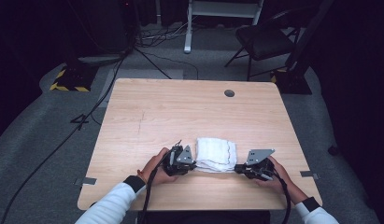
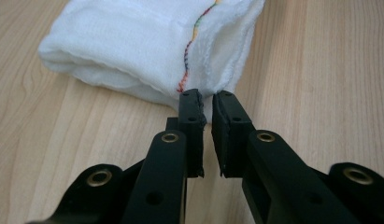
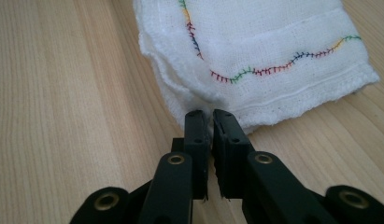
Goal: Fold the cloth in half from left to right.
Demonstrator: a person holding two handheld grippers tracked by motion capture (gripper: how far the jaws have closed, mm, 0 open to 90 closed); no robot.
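Now | folded cloth near table's front edge: soft, light, floppy | left gripper, right gripper pinch its near corners.

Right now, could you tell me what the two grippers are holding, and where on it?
Both pinch the folded white cloth with rainbow stitching: left gripper and right gripper each on a near corner.

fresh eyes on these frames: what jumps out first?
A folded white cloth with wavy rainbow-coloured stitching lies on the near middle of the wooden table. The left gripper and the right gripper flank it, each shut on a near corner of it. Behind the table, a dark folding chair stands on the grey floor among cables.
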